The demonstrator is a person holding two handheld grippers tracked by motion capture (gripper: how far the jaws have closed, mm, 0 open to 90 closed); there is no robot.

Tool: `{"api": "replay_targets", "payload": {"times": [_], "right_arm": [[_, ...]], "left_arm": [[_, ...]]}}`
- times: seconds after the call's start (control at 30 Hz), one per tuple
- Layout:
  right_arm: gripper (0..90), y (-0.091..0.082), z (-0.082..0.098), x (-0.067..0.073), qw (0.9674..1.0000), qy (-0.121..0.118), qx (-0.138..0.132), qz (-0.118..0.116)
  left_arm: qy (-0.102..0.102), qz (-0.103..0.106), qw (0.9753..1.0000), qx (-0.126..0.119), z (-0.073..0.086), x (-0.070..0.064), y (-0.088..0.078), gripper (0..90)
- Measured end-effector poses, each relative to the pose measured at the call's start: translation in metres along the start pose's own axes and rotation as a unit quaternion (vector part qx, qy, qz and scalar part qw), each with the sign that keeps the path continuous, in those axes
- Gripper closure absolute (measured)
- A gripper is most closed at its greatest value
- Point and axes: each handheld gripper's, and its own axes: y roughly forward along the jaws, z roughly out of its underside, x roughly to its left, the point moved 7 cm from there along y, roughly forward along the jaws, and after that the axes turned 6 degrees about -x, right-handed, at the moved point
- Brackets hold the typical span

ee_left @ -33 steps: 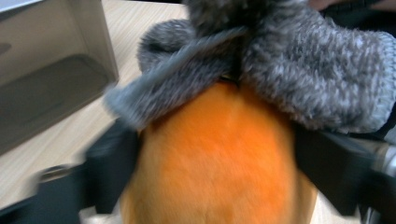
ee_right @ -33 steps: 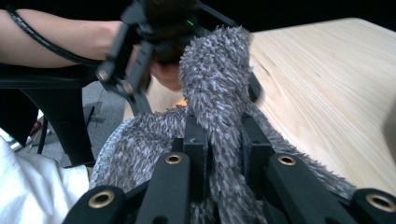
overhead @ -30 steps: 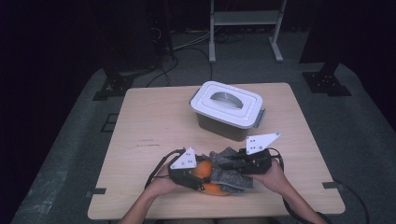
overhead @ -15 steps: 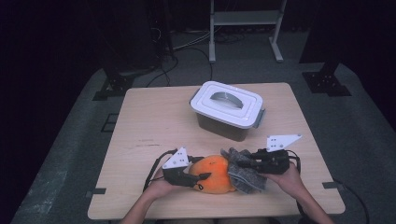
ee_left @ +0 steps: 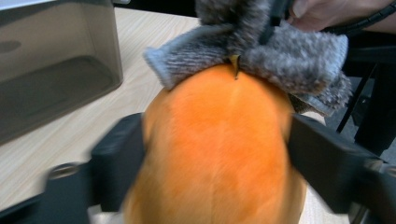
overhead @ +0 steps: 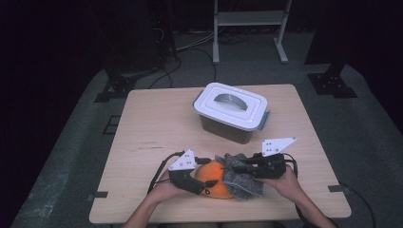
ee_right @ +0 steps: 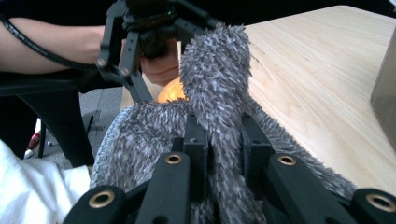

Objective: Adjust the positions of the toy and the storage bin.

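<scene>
A round orange plush ball (overhead: 218, 186) lies near the table's front edge, half under a grey fuzzy cloth (overhead: 243, 181). My left gripper (overhead: 208, 182) comes at the ball from the left. In the left gripper view its jaws have just been opening and now stand wide on either side of the ball (ee_left: 217, 140), close against its flanks. The cloth (ee_left: 289, 56) hangs over the ball's far side. My right gripper (overhead: 240, 166) is shut on a bunched fold of the cloth (ee_right: 215, 79), which it holds up off the ball on the right.
A lidded plastic box (overhead: 230, 111) with a white lid and handle stands behind the ball at centre right of the wooden table (overhead: 152, 128). Both of the person's hands rest at the front edge. Beyond the table are dark floor, cables and a metal stand.
The grey cloth has been drawn off to the right, so more of the orange ball shows. The left gripper's jaws have spread wide around the ball, and the right gripper has shifted right.
</scene>
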Motion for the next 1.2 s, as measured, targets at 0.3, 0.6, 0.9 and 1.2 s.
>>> {"api": "replay_targets", "payload": {"times": [0.3, 0.6, 0.9, 1.2], "right_arm": [[76.3, -0.009, -0.003, -0.005, 0.9999, -0.002, 0.007, 0.009], [76.3, -0.015, -0.034, -0.018, 0.9992, -0.012, -0.023, 0.030], [76.2, -0.002, -0.008, -0.019, 0.9998, 0.007, -0.010, 0.017], [76.2, 0.007, -0.015, 0.001, 0.9996, -0.028, 0.005, 0.004]], "left_arm": [[0.036, -0.013, 0.9992, -0.004, 0.000, 0.001, 0.005, 40.9], [0.100, -0.064, 0.9925, -0.028, -0.013, 0.003, 0.015, 44.7], [-0.006, -0.024, 0.9992, -0.032, -0.008, 0.015, 0.007, 8.2], [0.021, -0.019, 0.9996, -0.006, 0.002, 0.007, 0.008, 32.4]]}}
